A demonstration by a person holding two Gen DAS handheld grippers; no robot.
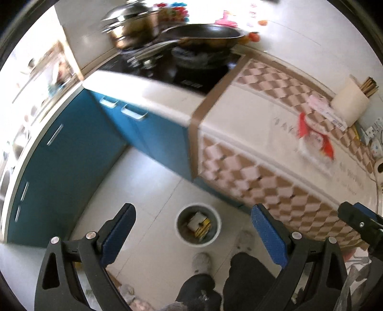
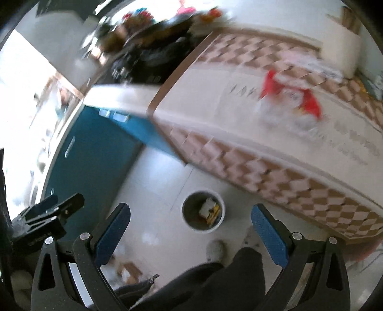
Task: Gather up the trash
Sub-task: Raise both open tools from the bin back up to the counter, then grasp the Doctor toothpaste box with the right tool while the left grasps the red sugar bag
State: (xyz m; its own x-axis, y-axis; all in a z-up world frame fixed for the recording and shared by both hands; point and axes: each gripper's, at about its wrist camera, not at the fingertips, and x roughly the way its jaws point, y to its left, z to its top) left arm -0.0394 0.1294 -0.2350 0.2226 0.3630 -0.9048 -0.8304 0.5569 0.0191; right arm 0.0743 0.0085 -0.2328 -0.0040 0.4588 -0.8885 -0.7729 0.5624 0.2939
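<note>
A round grey trash bin [image 1: 198,225] stands on the white tiled floor, with yellow and white wrappers inside; it also shows in the right wrist view [image 2: 203,210]. A red and white wrapper [image 1: 315,136] lies on the checkered counter cover, also in the right wrist view [image 2: 290,98]. A pink and white packet [image 1: 326,110] lies behind it. My left gripper [image 1: 192,235] is open and empty, high above the bin. My right gripper [image 2: 191,233] is open and empty, also above the bin. Each gripper shows at the edge of the other's view.
A wok [image 1: 203,36] and steel pot [image 1: 130,22] sit on the black stove [image 1: 167,71]. Blue cabinets [image 1: 71,167] line the left. A white chopstick holder [image 1: 352,100] stands at the counter's back. The person's legs and slippers [image 1: 202,262] are below. Cardboard scraps [image 2: 126,270] lie on the floor.
</note>
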